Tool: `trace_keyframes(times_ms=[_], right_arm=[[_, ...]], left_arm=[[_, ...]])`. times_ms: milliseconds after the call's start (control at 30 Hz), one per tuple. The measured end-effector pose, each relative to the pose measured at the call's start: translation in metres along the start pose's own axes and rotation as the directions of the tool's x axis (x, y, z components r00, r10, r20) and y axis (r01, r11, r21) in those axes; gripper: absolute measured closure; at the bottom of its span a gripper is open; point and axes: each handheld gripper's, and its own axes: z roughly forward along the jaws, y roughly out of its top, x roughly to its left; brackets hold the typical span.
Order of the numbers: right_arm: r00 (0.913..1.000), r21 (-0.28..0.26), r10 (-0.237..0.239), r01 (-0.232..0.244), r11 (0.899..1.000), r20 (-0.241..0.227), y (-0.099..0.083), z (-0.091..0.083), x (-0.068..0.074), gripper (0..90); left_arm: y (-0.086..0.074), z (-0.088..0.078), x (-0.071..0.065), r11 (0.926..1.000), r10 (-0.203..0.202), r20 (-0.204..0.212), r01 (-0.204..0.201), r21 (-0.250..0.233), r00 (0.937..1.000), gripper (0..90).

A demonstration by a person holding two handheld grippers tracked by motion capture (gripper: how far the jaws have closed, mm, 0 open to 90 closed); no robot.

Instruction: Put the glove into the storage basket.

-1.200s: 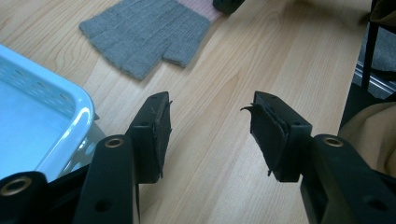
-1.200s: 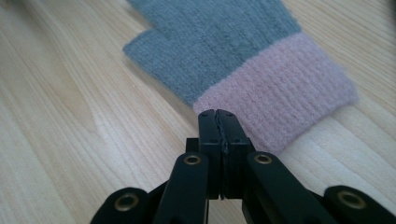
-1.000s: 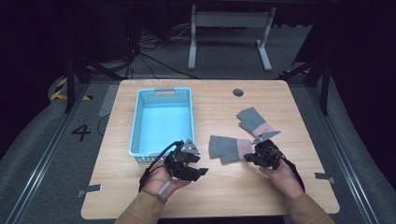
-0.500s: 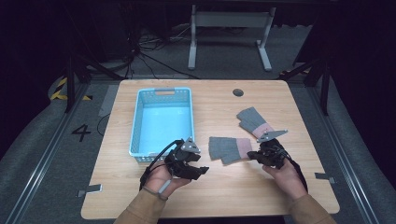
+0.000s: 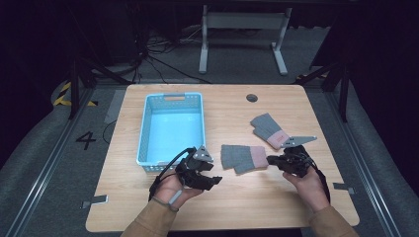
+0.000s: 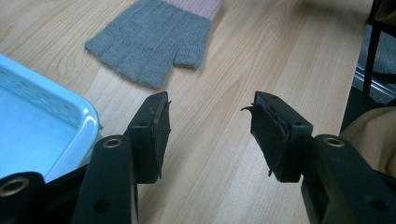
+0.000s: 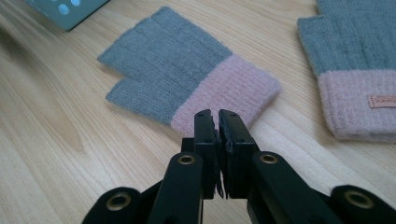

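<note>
On table (image 5: 232, 207), two gloves (image 5: 244, 157), one basket (image 5: 170, 128), two claws (image 5: 216, 178)

Empty lt-blue basket (image 5: 170, 127) sits upright on wood table (image 5: 227, 207) – black grommet hole (image 5: 252, 98) near far edge.

Bright tabletop, dark surroundings, soft focus

A grey fingerless glove (image 5: 243, 157) with a pink cuff lies flat on the desk's near right part, cuff pointing right. A second matching glove (image 5: 269, 129) lies flat just beyond it, farther right, angled, cuff toward the near right.
</note>
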Motion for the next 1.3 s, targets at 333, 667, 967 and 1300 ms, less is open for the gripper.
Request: trace_keyframes(times_ms=[333,667,967,1300], right_arm=[[0.9994,-0.045,0.021,-0.022,0.999,-0.027,0.014,-0.008,-0.003,79.3],[0.9995,-0.021,0.027,-0.026,0.999,0.018,0.045,-0.014,-0.022,67.3],[0.9944,-0.038,0.077,-0.074,0.997,0.073,0.061,-0.013,-0.049,46.9],[0.988,-0.024,0.107,-0.105,0.994,0.111,0.074,-0.005,-0.074,44.5]], left_arm=[[-0.003,-0.005,0.001,0.9999,-0.013,-0.012,0.013,-0.007,0.9998,47.6],[-0.005,-0.011,0.003,0.9996,-0.018,-0.02,0.017,-0.021,0.9996,47.6],[-0.005,-0.011,0.003,0.9996,-0.017,-0.02,0.017,-0.022,0.9997,47.5],[-0.005,-0.012,0.004,0.9996,-0.019,-0.021,0.018,-0.022,0.9996,47.4]])
